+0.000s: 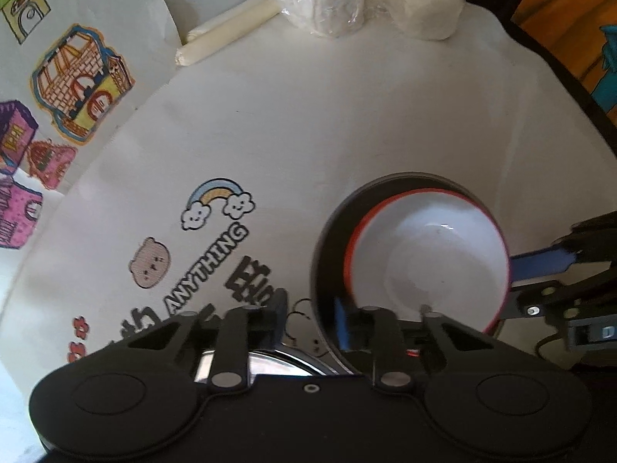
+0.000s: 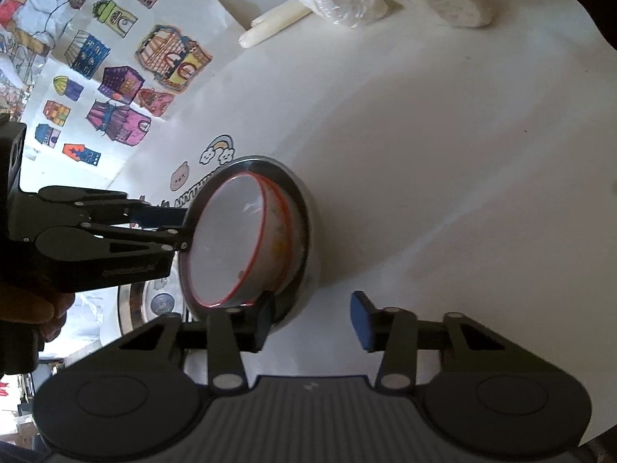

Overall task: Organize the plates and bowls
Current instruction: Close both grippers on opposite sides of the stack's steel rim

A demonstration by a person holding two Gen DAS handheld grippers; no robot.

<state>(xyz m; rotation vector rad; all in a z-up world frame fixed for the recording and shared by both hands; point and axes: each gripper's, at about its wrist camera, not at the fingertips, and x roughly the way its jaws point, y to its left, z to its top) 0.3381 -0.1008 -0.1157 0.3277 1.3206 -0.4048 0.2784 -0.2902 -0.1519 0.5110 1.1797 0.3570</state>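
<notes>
The left gripper (image 1: 313, 320) has its fingers spread, one either side of the steel bowl's (image 1: 327, 231) rim, not pinching. The right gripper (image 2: 310, 322) is wide open too, gripping nothing, its left finger just beside that bowl. Inside it, the white bowl (image 1: 428, 258) with the red rim sits tilted. Both rest on the white table (image 1: 347, 115), wrapped rolls (image 1: 327, 4) well beyond.
</notes>
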